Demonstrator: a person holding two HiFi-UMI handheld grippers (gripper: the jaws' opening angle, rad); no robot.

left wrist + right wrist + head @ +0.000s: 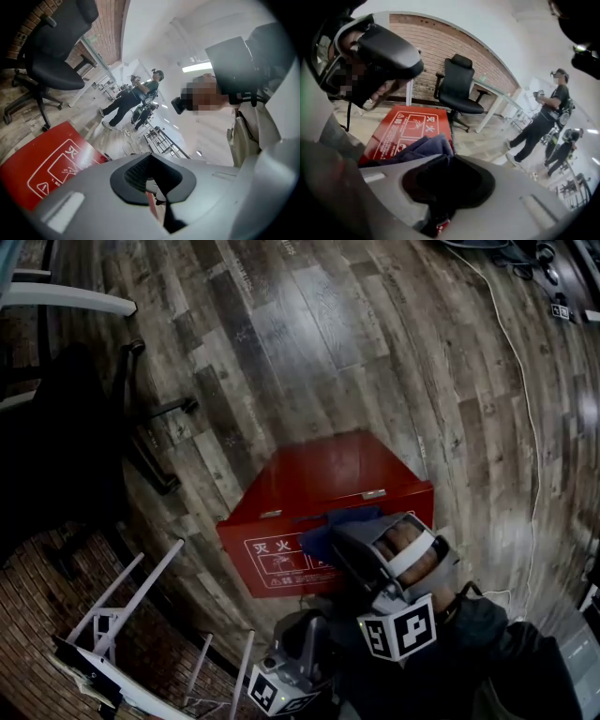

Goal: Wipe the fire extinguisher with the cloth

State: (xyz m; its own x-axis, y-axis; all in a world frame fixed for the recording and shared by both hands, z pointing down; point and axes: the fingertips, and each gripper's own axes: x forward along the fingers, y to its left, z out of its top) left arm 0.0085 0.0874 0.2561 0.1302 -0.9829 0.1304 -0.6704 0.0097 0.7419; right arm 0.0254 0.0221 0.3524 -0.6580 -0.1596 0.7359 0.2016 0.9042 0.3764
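Wood-plank floor (356, 343) under everything, running ahead of both claws.

Black office chair (56, 446): well off to the left of the left claw, on the floor near a brick wall.

Red fire-extinguisher box (328, 474): lying on the floor directly ahead of and below the right claw, its white-lettered front panel turned toward me. I see no bare extinguisher, only this box.

Two people (543, 117) stand far beyond the right claw's tip, to its right, well apart from the box.

Right claw (349, 538): tilted down at the box's near top edge. Jaws narrow, pinched on a bunch of dark blue fabric.

Left claw (157, 187): lower and nearer me than the right one, beside it, pointing out roughly level. Jaws drawn together, nothing between them. The red box sits ahead of it and to its left.

Blue cloth (424, 147): bunched in the right claw's jaws, its loose folds spilling out ahead of the tips onto the box's edge.
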